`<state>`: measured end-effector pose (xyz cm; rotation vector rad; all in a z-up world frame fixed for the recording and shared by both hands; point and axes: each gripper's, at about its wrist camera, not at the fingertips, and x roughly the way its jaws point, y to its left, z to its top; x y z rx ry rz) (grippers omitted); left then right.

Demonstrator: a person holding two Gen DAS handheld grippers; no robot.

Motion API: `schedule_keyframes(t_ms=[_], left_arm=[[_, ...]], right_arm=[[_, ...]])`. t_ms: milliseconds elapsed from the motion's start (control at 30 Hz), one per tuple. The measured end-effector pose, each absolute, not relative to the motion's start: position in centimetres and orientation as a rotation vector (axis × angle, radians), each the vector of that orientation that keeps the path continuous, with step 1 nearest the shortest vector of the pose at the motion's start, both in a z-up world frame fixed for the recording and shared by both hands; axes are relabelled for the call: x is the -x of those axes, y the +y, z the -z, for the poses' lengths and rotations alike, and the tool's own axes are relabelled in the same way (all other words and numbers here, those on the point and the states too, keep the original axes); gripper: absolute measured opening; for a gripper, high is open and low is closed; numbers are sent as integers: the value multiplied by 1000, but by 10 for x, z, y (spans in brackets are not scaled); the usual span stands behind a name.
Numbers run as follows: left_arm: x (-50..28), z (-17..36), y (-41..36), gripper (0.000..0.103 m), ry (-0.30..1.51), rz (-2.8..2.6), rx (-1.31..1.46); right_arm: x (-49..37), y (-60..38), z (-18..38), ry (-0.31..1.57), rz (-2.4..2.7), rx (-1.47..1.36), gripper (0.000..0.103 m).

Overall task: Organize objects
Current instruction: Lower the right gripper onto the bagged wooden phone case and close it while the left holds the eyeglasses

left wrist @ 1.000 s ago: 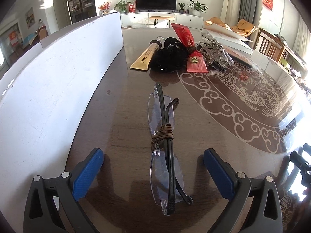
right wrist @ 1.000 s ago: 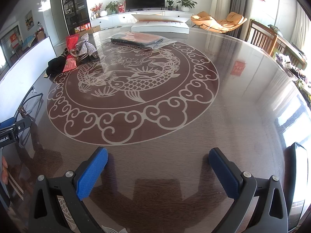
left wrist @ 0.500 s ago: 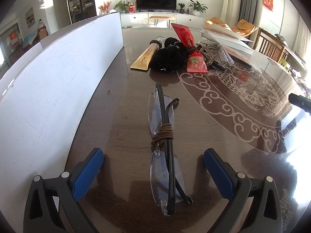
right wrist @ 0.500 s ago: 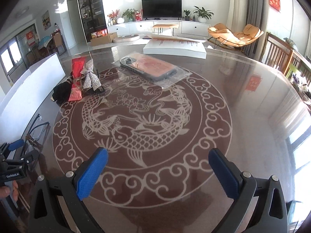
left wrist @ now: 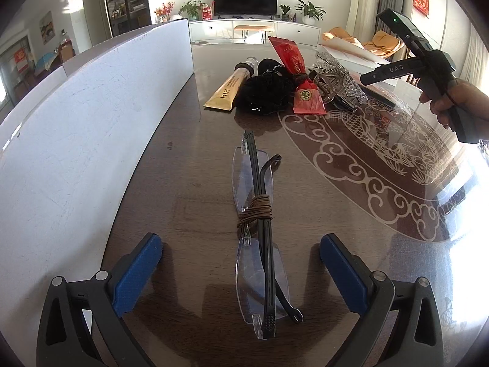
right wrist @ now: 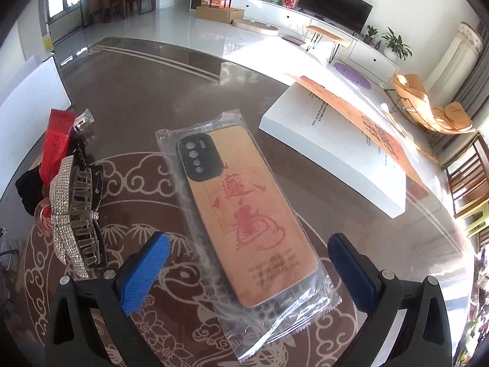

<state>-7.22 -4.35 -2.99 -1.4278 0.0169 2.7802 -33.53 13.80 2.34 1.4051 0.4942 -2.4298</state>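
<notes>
Right wrist view: wide-open right gripper (right wrist: 247, 272) straddles the bagged phone case (right wrist: 244, 214), whose slick plastic, toward 12 o'clock, may slip.

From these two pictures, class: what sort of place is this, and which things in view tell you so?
Most likely a home living room: a flat television on a low white cabinet, potted plants beside it, and an orange lounge chair near curtains.

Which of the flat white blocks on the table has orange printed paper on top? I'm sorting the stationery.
The white block beyond the bagged phone case in the right wrist view; an orange sheet lies across it. The long white board beside the glasses is bare.
</notes>
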Motion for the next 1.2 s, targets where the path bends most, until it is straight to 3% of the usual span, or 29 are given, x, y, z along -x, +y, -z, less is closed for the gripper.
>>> schedule_keyframes(t_ms=[267,433,533,567,600,633,733,800,867,900,933,1067,1200], left_arm=[[74,30,-43,103,16,-2779,1430],[73,30,-43,103,16,-2779,1430],[73,30,-43,103,16,-2779,1429],[73,30,-43,103,16,-2779,1429],[73,30,-43,103,16,-2780,1429],[73,29,-43,103,16,-2780,1428],[73,30,-43,103,16,-2779,1429],[73,30,-43,103,16,-2780,1429],[73,30,-43,103,16,-2780,1429],[73,30,-43,103,16,-2780,1429],[73,30,-43,103,16,-2779,1429],[73,30,-43,103,16,-2779,1429],[73,30,-43,103,16,-2779,1429]], right_arm=[[344,137,-14,438,2402,-1448,100],[308,140,-27,391,2502,-1470,49],[259,127,-25,535,2559,-1469,41],[241,124,-24,520,2554,-1463,33],[223,124,-24,466,2546,-1470,15],[205,125,-24,419,2551,-1478,10],[164,128,-28,250,2490,-1459,10],[153,141,-33,156,2481,-1403,13],[161,150,-45,188,2516,-1340,51],[166,156,-53,237,2551,-1295,88],[174,157,-62,298,2581,-1233,103],[246,148,-73,559,2502,-1174,103],[314,145,-42,611,2352,-1356,103]])
